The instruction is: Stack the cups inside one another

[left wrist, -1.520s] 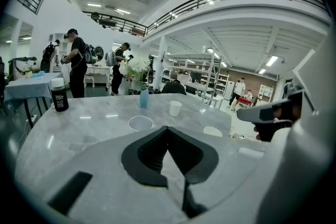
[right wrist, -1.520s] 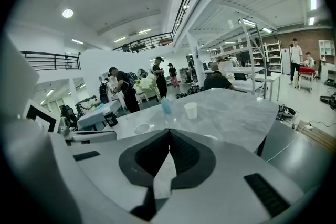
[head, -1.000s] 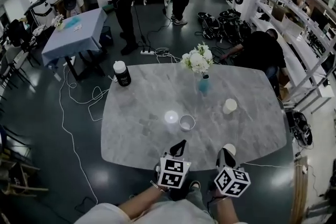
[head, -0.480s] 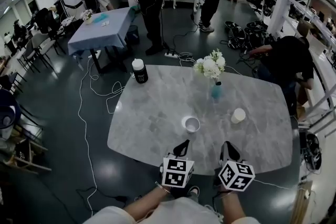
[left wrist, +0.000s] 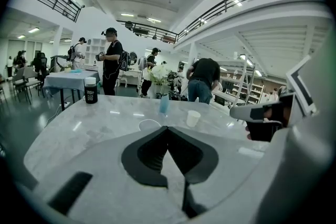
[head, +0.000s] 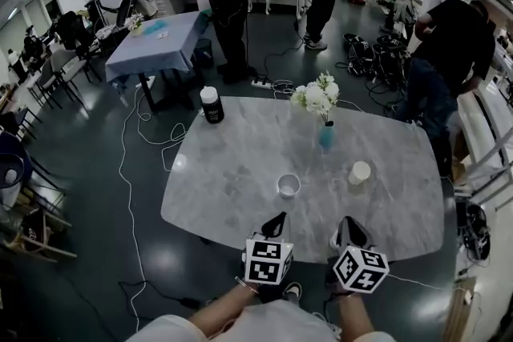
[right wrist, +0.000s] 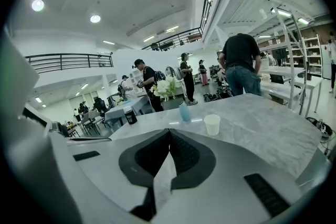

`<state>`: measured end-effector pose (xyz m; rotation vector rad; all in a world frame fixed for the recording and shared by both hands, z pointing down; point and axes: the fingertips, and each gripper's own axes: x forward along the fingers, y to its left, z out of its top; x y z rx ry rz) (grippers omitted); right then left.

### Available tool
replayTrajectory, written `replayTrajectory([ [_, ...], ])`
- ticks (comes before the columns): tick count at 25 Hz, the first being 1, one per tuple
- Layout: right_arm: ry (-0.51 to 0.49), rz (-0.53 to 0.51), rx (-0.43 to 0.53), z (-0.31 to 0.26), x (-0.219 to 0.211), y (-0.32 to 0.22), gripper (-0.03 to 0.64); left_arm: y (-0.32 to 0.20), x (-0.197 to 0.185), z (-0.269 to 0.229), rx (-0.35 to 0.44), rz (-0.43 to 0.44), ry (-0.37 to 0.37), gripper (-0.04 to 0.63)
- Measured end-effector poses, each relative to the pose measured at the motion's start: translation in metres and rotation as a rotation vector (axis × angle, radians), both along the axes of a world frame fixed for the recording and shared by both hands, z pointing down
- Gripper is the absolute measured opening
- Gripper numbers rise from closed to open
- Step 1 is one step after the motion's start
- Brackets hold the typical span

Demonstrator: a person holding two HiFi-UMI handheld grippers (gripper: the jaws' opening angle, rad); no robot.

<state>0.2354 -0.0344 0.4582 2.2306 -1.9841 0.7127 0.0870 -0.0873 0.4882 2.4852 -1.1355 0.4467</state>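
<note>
Two cups stand apart on the grey marble table (head: pixel 224 196). A clear-looking cup (head: pixel 288 185) sits near the middle, and a pale paper cup (head: pixel 360 172) sits to its right. My left gripper (head: pixel 279 219) and right gripper (head: pixel 345 223) hover side by side over the table's near edge, short of both cups. Both are shut with nothing between the jaws. In the left gripper view the shut jaws (left wrist: pixel 168 129) point at the clear cup (left wrist: pixel 149 125), with the paper cup (left wrist: pixel 193 118) to its right. In the right gripper view the paper cup (right wrist: pixel 212 124) stands right of the shut jaws (right wrist: pixel 169 131).
A blue vase (head: pixel 326 134) of white flowers (head: pixel 317 97) stands behind the cups. A black jar with a white lid (head: pixel 212 105) sits at the far left corner. People stand beyond the table and one at its right end; cables lie on the floor.
The head view has shifted, so the table sits a little further right and higher. A person at the table's right end has stood up. Both grippers stay near the front edge.
</note>
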Motion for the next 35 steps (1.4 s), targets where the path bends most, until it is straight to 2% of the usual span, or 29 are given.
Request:
replayTrajectory([
  [13, 0.022, 0.159, -0.066, 0.022, 0.02, 0.056, 0.009, 0.029, 0.023, 0.022, -0.039, 0.146, -0.02, -0.006],
  [19, 0.0, 0.234, -0.096, 0.031, 0.039, 0.087, 0.011, 0.044, 0.053, 0.032, -0.078, 0.23, -0.031, -0.006],
  [25, -0.036, 0.255, -0.129, 0.051, 0.046, 0.102, 0.012, 0.055, 0.073, 0.046, -0.102, 0.278, -0.055, -0.006],
  [35, -0.097, 0.248, -0.159, 0.091, 0.036, 0.1, 0.02, 0.058, 0.076, 0.081, -0.141, 0.302, -0.114, -0.006],
])
